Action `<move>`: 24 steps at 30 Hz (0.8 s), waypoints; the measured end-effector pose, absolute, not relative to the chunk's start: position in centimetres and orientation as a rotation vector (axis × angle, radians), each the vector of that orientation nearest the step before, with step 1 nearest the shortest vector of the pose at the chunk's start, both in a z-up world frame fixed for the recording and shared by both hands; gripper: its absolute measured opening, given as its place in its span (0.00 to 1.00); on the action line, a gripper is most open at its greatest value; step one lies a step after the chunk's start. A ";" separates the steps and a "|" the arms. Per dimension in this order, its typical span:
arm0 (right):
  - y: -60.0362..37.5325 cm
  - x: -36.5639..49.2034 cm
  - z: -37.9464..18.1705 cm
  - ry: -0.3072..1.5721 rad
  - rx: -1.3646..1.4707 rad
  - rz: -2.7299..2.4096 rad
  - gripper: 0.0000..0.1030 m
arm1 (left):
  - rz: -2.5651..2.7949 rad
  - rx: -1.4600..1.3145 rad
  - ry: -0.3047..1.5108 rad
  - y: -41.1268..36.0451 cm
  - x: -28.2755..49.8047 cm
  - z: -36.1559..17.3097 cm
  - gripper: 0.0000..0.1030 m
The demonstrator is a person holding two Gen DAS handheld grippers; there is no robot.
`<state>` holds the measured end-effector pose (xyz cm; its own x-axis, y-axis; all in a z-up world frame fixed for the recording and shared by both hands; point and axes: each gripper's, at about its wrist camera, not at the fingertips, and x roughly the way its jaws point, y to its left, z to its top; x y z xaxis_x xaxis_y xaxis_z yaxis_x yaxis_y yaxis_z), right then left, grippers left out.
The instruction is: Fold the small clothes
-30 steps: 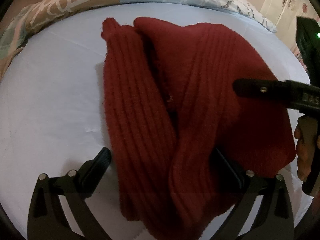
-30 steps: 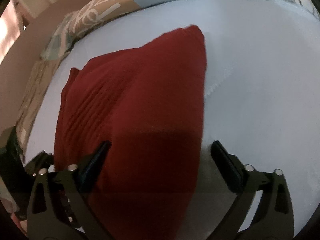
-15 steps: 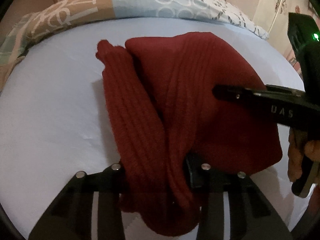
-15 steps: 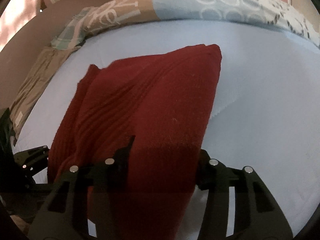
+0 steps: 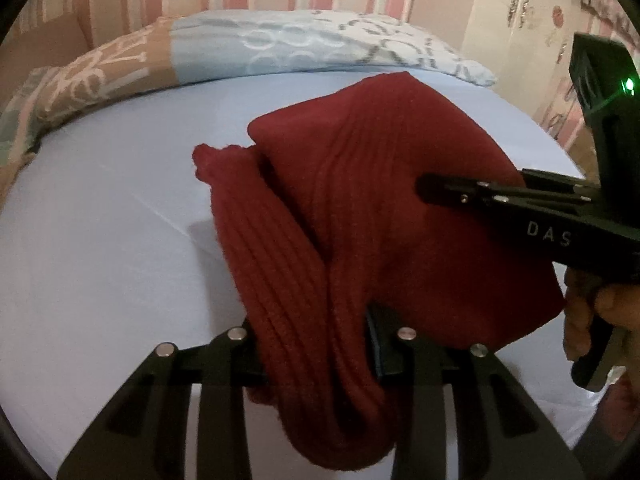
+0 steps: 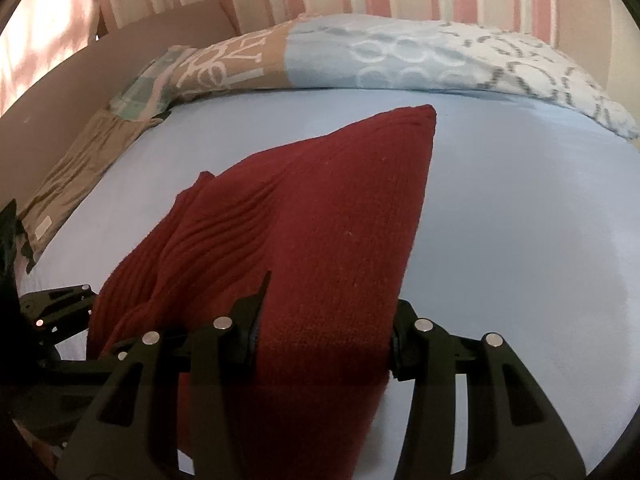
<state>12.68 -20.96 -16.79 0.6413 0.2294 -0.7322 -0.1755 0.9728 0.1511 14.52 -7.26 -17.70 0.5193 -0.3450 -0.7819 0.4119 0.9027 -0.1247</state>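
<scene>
A dark red ribbed knit garment (image 5: 360, 208) lies partly folded on the pale blue bed sheet (image 5: 100, 260). My left gripper (image 5: 316, 352) is shut on its near left edge, where the sleeve bunches. My right gripper (image 6: 324, 340) is shut on the near right edge of the garment (image 6: 304, 232). The near edge is raised off the sheet; the far corner rests on it. The right gripper also shows from the side in the left wrist view (image 5: 500, 196), and the left gripper shows at the left edge of the right wrist view (image 6: 56, 304).
A patterned blue, tan and white duvet (image 5: 260, 48) lies along the far edge of the bed below a pink striped wall. A brown cloth (image 6: 76, 168) lies at the far left. A white cabinet (image 5: 520, 8) stands at the right.
Both grippers closed on the near edge of the red garment, then lifted it. The view now tilts up toward the wall.
</scene>
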 end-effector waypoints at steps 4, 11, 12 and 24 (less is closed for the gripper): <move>-23.9 10.1 -18.1 0.887 0.057 0.220 0.45 | -0.479 0.072 0.944 -10.3 11.8 -18.7 0.34; -26.1 9.2 -22.0 0.981 0.108 0.209 0.59 | -0.459 0.086 1.010 -12.7 10.8 -22.5 0.44; -26.1 9.0 -21.6 0.981 0.107 0.201 0.67 | -0.461 0.069 1.005 -12.3 10.8 -22.3 0.49; -24.3 3.8 -17.2 0.877 -0.032 0.110 0.97 | -0.456 0.170 0.869 -11.0 10.1 -17.6 0.72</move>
<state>3.80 -24.30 -17.23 0.6339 0.0831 -0.7689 -0.1093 0.9939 0.0173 10.05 -11.02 -17.61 0.5565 -0.3163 -0.7683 0.4526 0.8909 -0.0389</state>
